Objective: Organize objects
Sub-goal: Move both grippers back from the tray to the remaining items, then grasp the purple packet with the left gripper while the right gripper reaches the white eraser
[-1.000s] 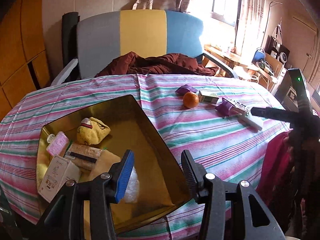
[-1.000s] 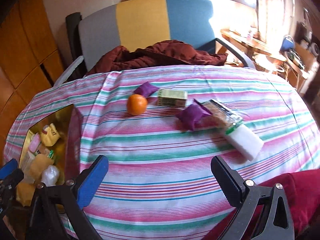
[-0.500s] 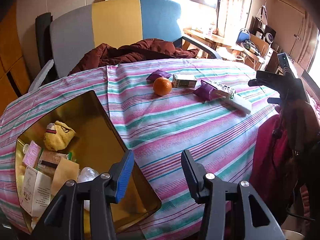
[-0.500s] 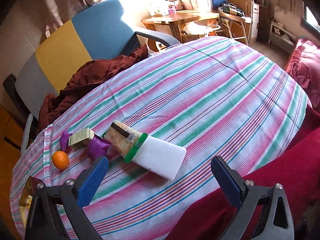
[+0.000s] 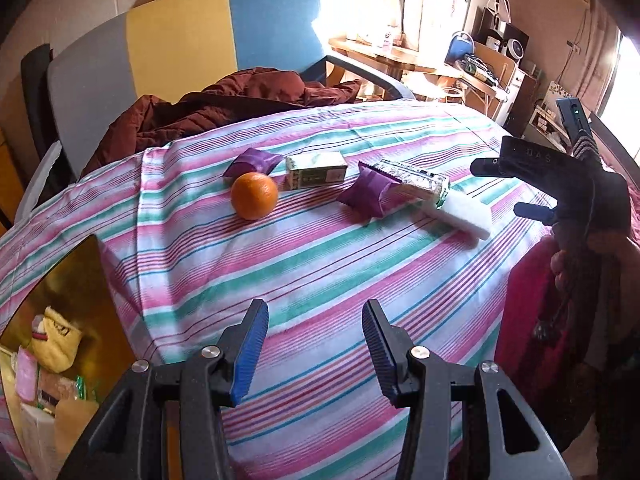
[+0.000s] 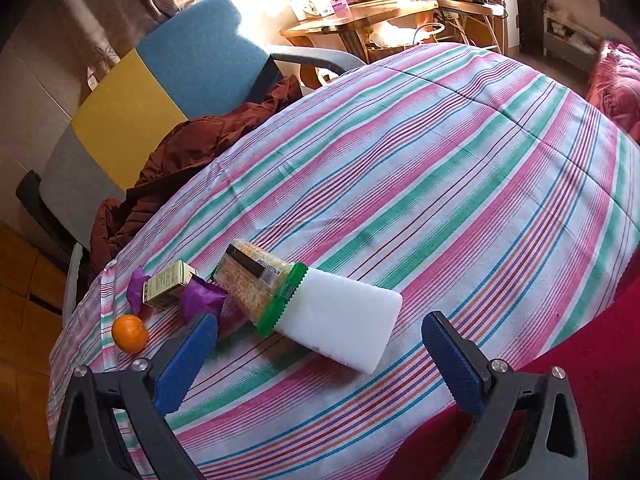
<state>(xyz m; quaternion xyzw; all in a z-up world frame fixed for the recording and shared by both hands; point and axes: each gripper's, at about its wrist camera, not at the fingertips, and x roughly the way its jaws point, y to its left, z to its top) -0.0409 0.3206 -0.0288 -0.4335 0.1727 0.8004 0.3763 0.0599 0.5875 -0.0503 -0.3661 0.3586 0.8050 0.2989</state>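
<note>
On the striped tablecloth (image 5: 320, 264) lie an orange (image 5: 254, 195), a small green box (image 5: 316, 169), two purple packets (image 5: 251, 161) (image 5: 367, 195), a cracker pack (image 5: 412, 178) and a white block (image 5: 464, 214). A gold tin (image 5: 60, 320) at the left holds several items. My left gripper (image 5: 315, 320) is open and empty above the cloth, short of the orange. My right gripper (image 6: 320, 334) is open and empty, close over the white block (image 6: 340, 330) and cracker pack (image 6: 260, 284); it shows at the right of the left wrist view (image 5: 500, 188).
A chair (image 5: 180, 44) with a brown jacket (image 5: 224, 108) stands behind the table. A wooden desk (image 6: 360, 16) with clutter is beyond, by the window. Red fabric (image 6: 540, 380) hangs at the table's near right edge.
My left gripper has swung right, away from the gold tin and toward the orange. My right gripper has moved right and closer to the white block and cracker pack. Both stay open.
</note>
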